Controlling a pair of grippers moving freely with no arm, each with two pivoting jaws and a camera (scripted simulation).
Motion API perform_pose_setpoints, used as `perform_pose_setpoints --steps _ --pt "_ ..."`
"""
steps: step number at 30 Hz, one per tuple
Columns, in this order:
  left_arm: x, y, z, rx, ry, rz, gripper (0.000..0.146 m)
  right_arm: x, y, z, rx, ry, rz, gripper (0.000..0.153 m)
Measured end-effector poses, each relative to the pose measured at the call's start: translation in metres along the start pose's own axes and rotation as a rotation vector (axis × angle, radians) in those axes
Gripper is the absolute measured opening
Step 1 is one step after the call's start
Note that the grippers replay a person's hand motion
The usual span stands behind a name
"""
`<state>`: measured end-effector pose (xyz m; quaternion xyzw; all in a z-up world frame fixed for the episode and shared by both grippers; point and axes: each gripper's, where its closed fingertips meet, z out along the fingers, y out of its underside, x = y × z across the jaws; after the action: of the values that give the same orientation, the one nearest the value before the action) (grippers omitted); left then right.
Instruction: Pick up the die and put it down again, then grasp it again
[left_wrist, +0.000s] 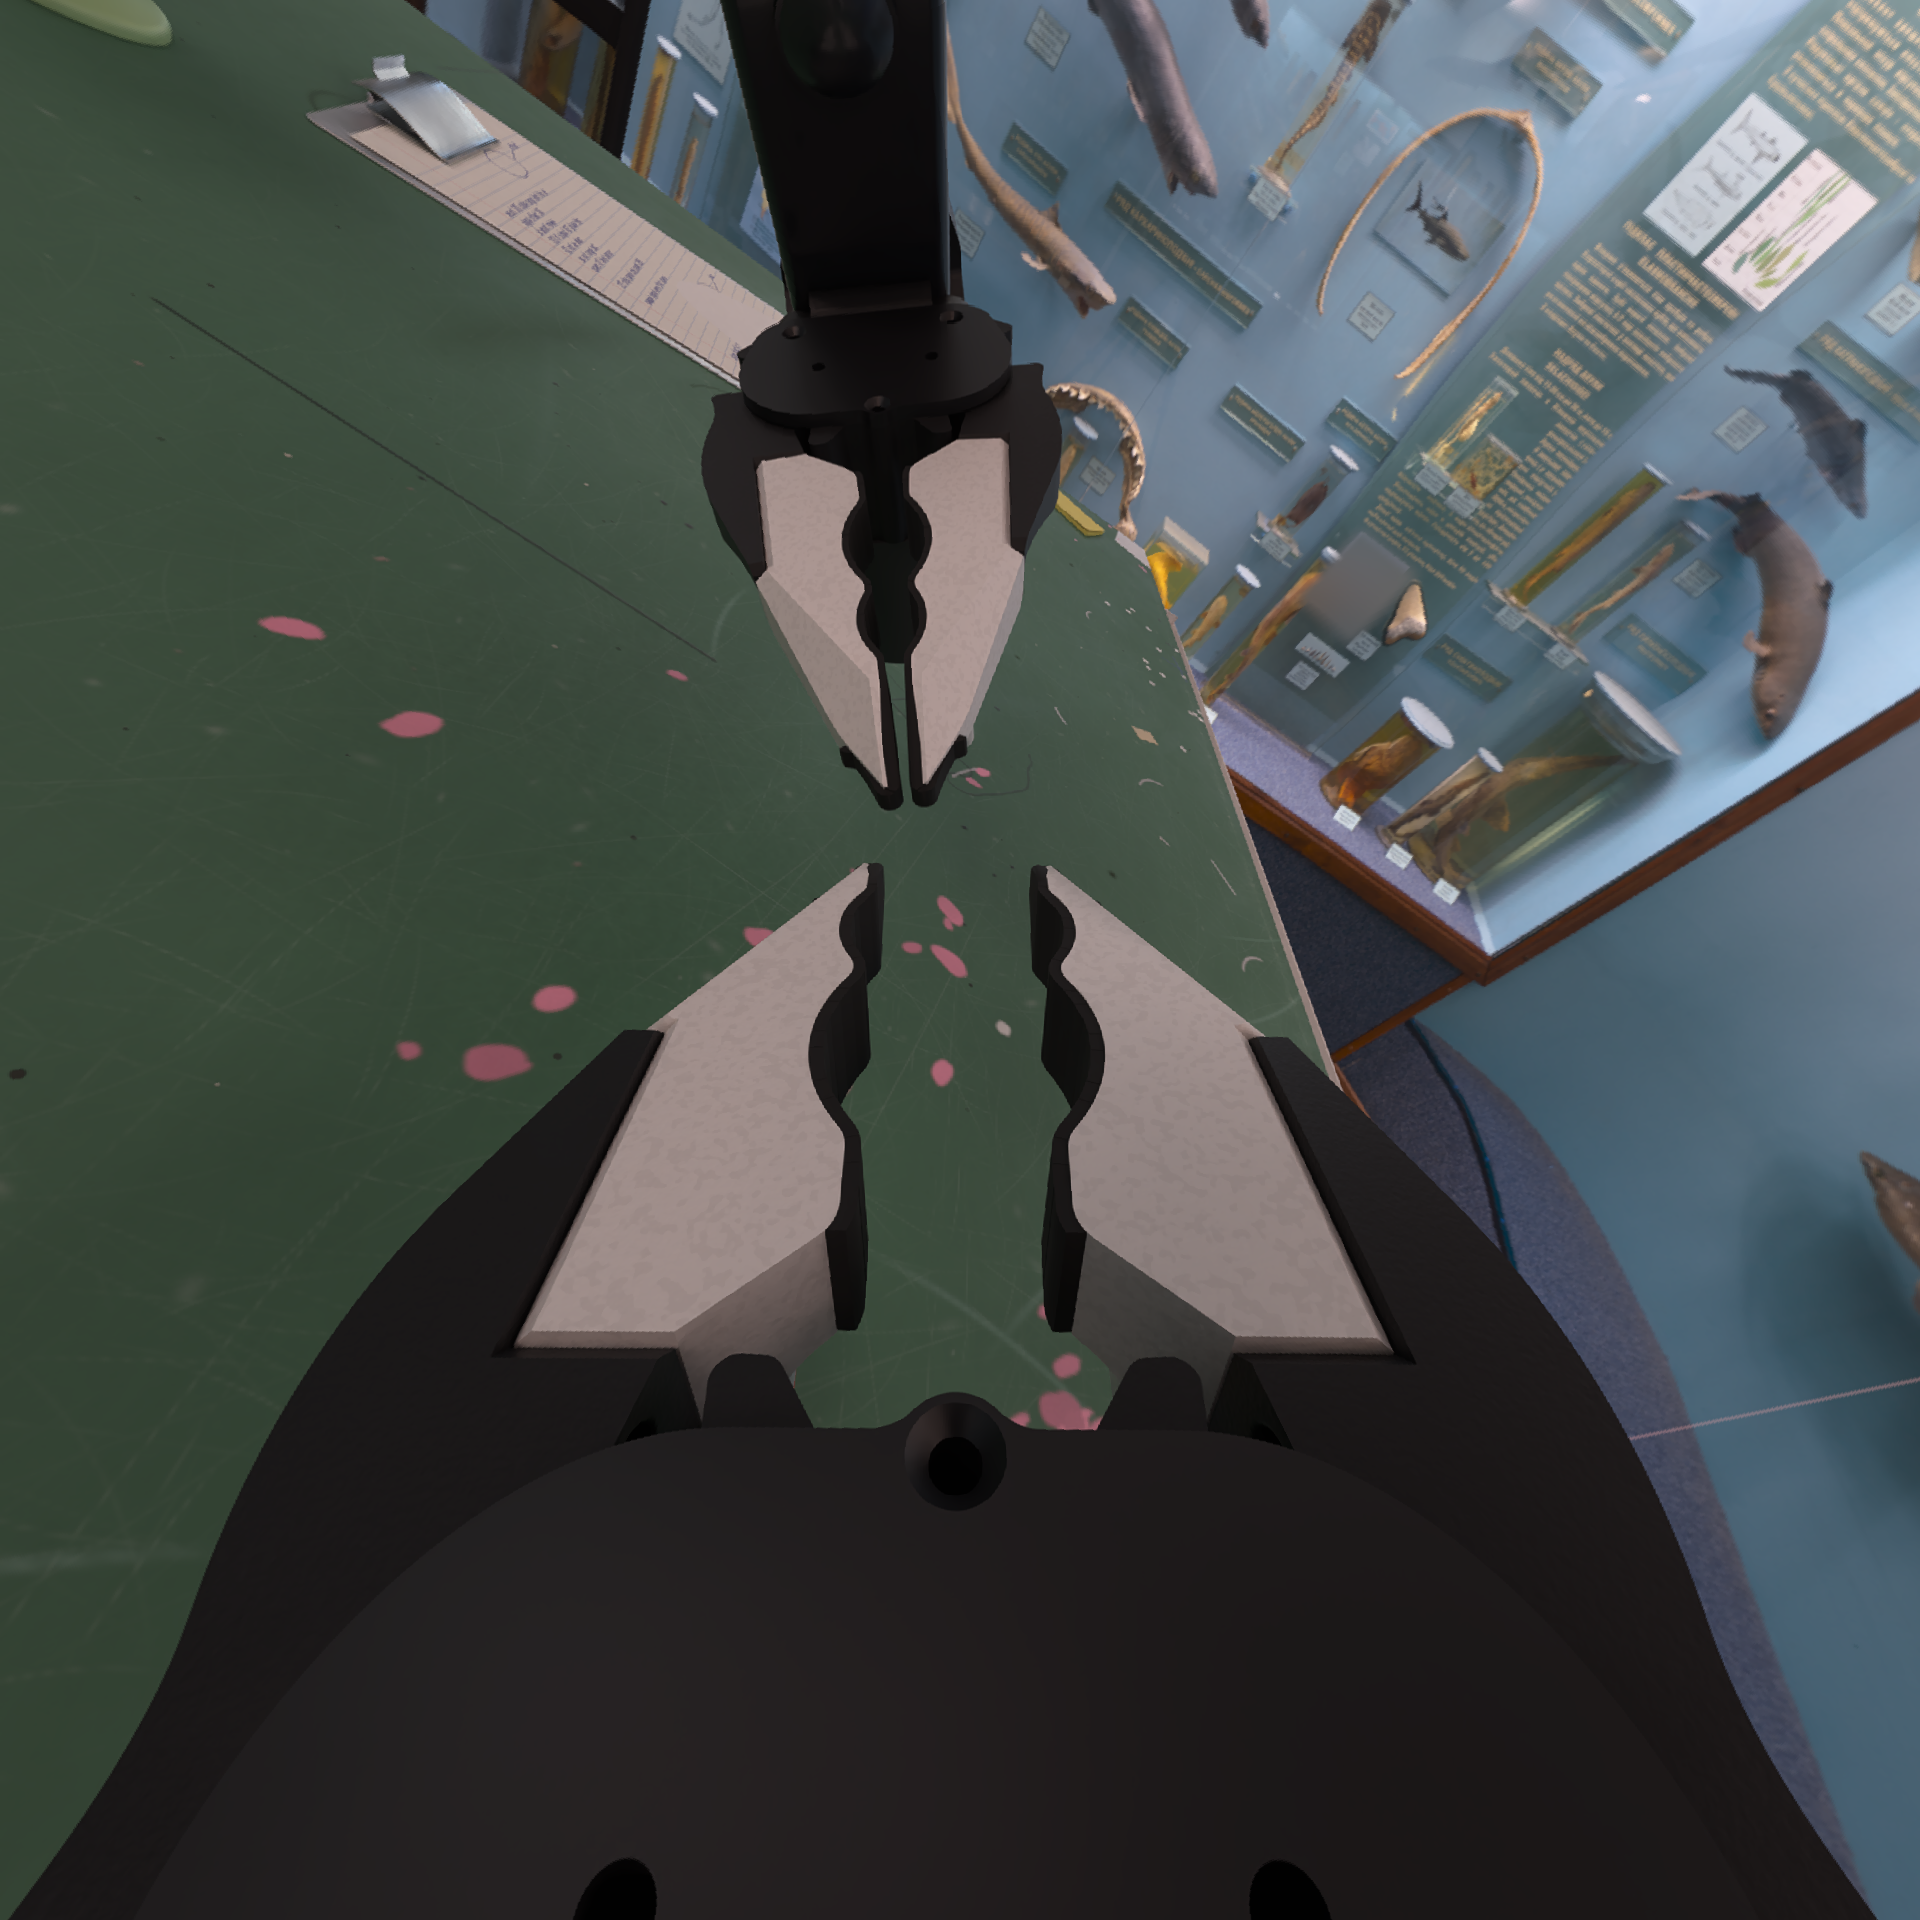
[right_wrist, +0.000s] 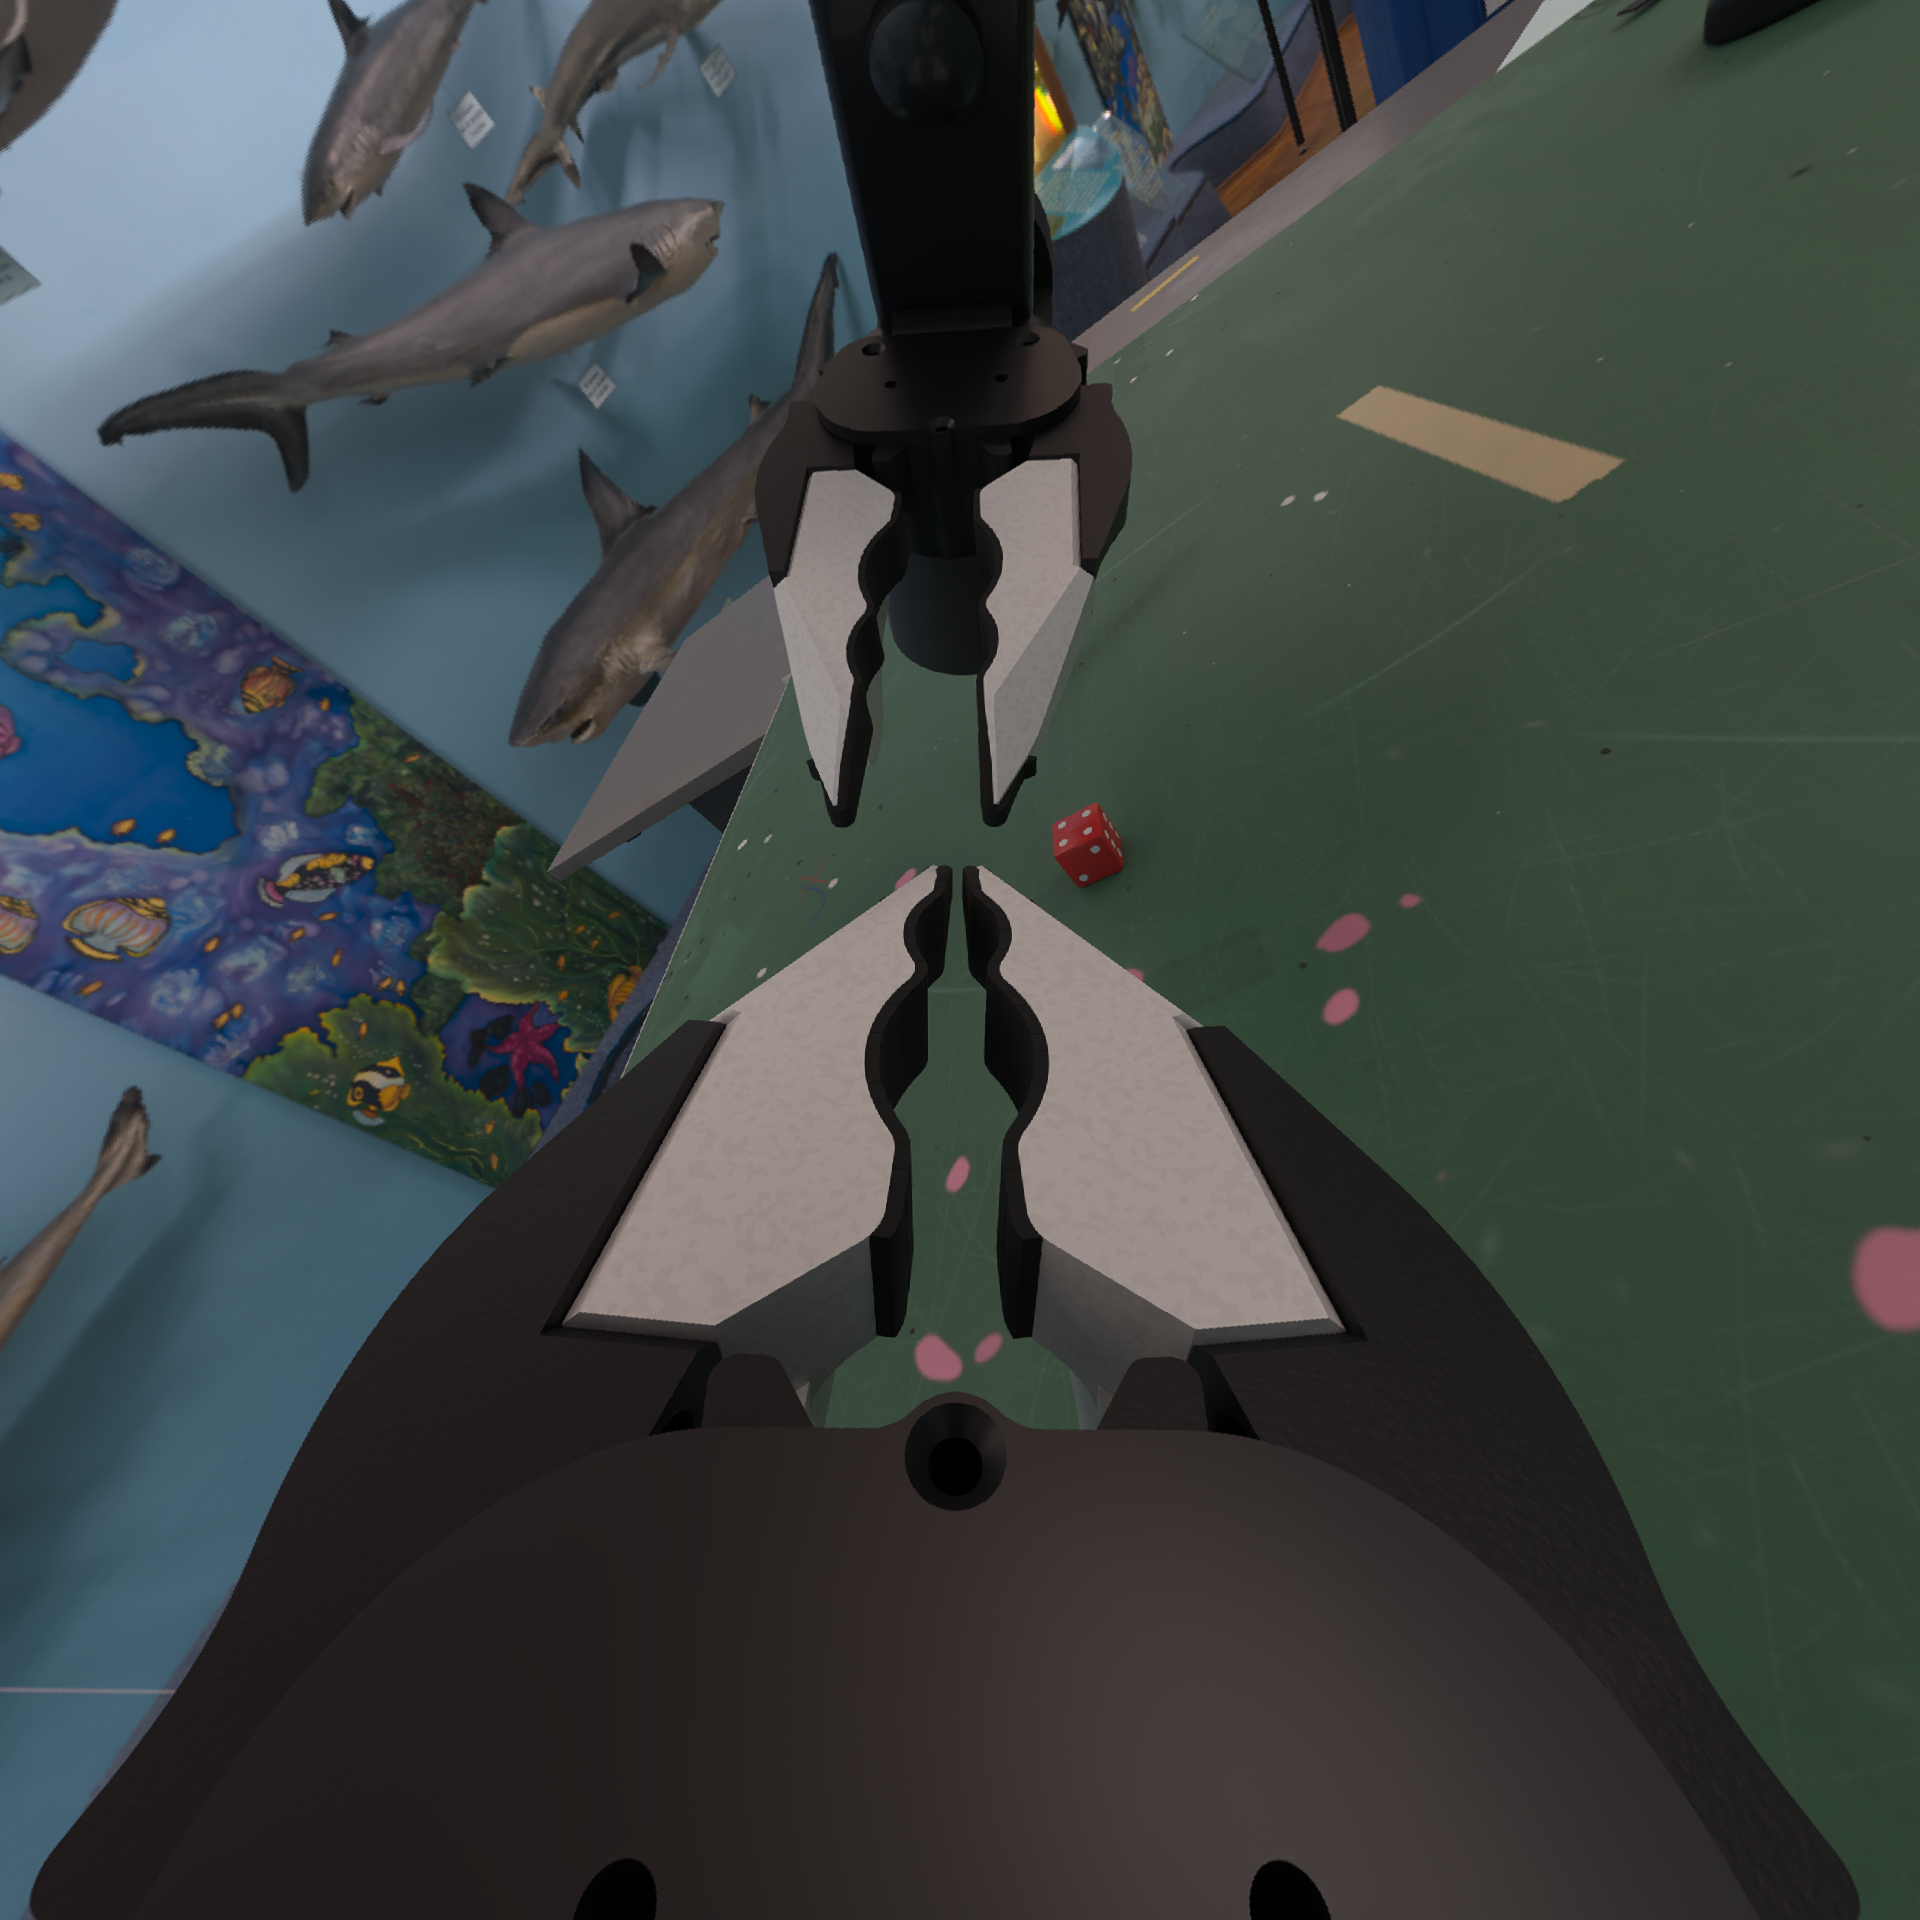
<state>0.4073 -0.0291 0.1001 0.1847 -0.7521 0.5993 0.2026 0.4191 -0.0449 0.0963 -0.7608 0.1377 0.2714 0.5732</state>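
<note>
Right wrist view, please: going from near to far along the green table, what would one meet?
Right gripper, shut and empty → red die lying on the green table → left gripper, open, facing back → tan strip.

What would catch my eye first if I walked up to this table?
Probably the small red die lying alone on the green table, beside pink paint spots. Above it, two grippers face tip to tip: the left gripper open, the right gripper shut, neither touching the die.
</note>
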Motion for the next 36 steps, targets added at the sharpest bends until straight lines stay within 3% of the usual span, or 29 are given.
perform_pose_setpoints --steps 6,12,17,19,21,23,25,29,36 --pt "-0.004 -0.002 -0.001 0.014 -0.026 -0.019 0.022 0.000 0.003 0.004 -0.017 -0.010 0.009 0.002" --pt "-0.004 -0.006 -0.004 0.048 -0.017 -0.048 0.021 0.003 -0.010 -0.001 0.096 -0.050 0.091 0.011" --pt "-0.005 -0.004 -0.006 0.023 -0.047 -0.015 0.021 0.000 -0.010 0.001 0.082 -0.036 0.050 0.002" --pt "-0.004 0.001 -0.010 -0.040 -0.061 0.038 0.023 0.001 -0.008 0.002 0.064 -0.028 0.060 0.002" --pt "-0.008 0.013 -0.021 -0.178 -0.119 0.119 0.043 0.007 -0.004 0.000 0.044 0.001 0.081 0.002" --pt "-0.021 0.031 -0.037 -0.338 -0.240 0.218 0.053 0.011 -0.005 -0.007 0.050 0.017 0.104 0.002" --pt "-0.032 0.046 -0.046 -0.443 -0.351 0.306 0.054 0.014 -0.008 -0.015 0.070 0.028 0.115 0.002" --pt "-0.034 0.075 -0.050 -0.627 -0.346 0.353 0.059 0.016 -0.019 -0.041 0.110 0.102 0.065 0.002" --pt "-0.038 0.092 -0.049 -0.648 -0.286 0.392 0.046 0.010 -0.035 -0.085 0.204 0.174 -0.009 0.002"
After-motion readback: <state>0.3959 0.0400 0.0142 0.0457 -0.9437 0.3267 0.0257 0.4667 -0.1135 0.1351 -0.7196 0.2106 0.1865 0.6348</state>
